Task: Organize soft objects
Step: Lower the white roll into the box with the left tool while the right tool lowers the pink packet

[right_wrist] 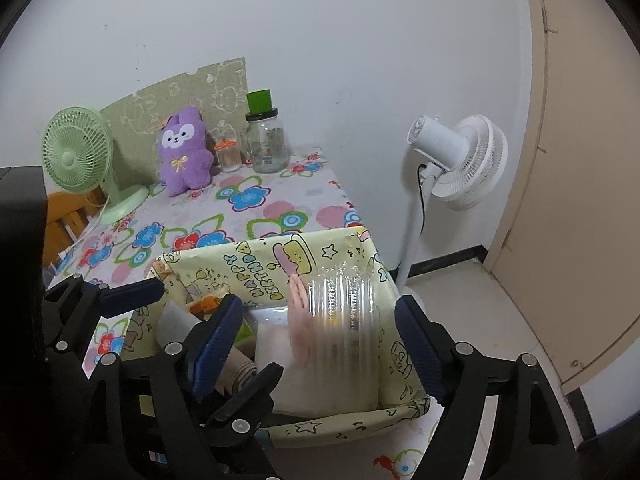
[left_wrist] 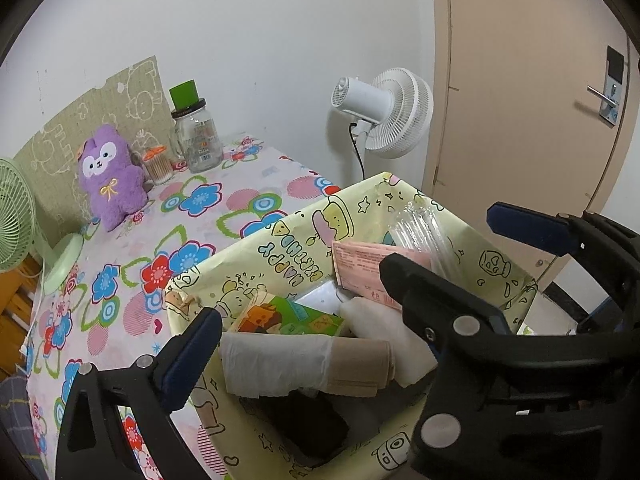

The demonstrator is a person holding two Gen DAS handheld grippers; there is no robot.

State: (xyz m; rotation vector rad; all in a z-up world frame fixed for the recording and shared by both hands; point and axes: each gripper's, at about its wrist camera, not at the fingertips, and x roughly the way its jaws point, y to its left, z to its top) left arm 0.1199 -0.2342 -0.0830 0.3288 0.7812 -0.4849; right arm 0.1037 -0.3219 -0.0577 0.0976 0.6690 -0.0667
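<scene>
Landmark: yellow box (right_wrist: pixel 256 276) at table edge.
Left gripper (left_wrist: pixel 304 292): jaws spread wide, pinching nothing; hangs over box near side, above rolled cloths (left_wrist: pixel 304 364).
Right gripper (right_wrist: pixel 320 344): jaws spread, nothing gripped; clear ribbed plastic pack (right_wrist: pixel 344 312) sits blurred between them, inside box, no pad contact visible.
Pink packet (left_wrist: pixel 368 276) behind cloths, inside box.
Purple plush toy (right_wrist: pixel 185 152) beyond box, by wall, well apart from both grippers.
</scene>
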